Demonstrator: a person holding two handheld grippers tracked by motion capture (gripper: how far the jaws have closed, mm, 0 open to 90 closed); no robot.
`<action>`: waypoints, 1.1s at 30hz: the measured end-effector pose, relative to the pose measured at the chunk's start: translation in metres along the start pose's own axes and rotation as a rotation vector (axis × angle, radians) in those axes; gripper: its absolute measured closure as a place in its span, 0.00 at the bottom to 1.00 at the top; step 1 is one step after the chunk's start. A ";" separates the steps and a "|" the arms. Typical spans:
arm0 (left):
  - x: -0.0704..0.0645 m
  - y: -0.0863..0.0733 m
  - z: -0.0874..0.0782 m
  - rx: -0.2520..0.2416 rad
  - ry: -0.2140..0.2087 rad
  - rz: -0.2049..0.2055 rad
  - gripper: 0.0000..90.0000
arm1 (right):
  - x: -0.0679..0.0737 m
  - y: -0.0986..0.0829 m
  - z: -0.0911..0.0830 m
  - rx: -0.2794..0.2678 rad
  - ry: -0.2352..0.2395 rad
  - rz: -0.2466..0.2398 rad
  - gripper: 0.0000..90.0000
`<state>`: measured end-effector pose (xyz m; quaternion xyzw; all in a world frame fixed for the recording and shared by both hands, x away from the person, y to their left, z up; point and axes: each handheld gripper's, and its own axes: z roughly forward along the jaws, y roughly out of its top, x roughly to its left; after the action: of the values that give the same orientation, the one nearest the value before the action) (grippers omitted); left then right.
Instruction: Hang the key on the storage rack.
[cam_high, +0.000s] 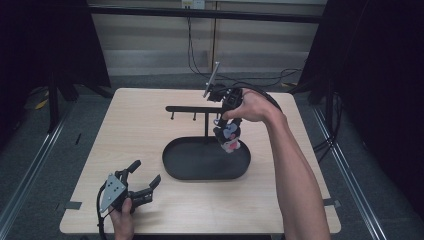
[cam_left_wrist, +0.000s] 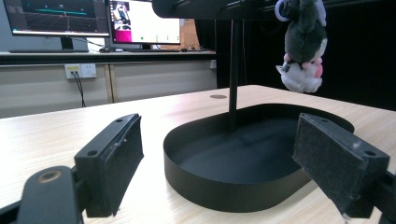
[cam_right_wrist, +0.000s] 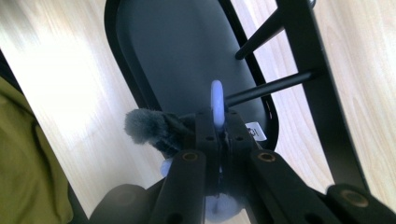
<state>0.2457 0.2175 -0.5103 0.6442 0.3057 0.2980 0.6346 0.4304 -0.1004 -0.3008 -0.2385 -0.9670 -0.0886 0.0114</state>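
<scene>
A: Is there any writing to read on the things?

B: The plush toy keychain (cam_high: 228, 137) has a small white tag, seen in the right gripper view, but the print on it is too small to read. The screens behind, in the left gripper view, are also too blurred.

A: Where is the toy now?

B: It hangs above the right end of the black oval tray (cam_high: 175, 167), beside the stand's hook bar (cam_high: 192, 108). The right claw (cam_right_wrist: 218, 122) is closed on its pale blue ring (cam_right_wrist: 217, 103), which touches a hook peg.

A: And the other claw?

B: The left claw (cam_high: 145, 178) is wide open and holds nothing — it rests low near the front left edge of the surface (cam_high: 125, 130), apart from the tray. Around it the wood is free.
</scene>
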 end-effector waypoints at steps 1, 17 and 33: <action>0.000 0.000 0.000 0.000 0.000 0.000 0.17 | -0.001 0.000 0.000 -0.004 -0.002 -0.005 0.97; 0.000 0.000 0.000 0.001 -0.001 -0.001 0.17 | -0.011 0.003 0.000 0.015 -0.014 0.006 0.97; 0.000 0.000 0.000 0.001 -0.001 0.000 0.17 | -0.014 0.003 0.004 -0.001 -0.064 0.003 0.97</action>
<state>0.2457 0.2175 -0.5104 0.6446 0.3055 0.2973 0.6346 0.4444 -0.1038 -0.3056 -0.2426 -0.9665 -0.0814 -0.0194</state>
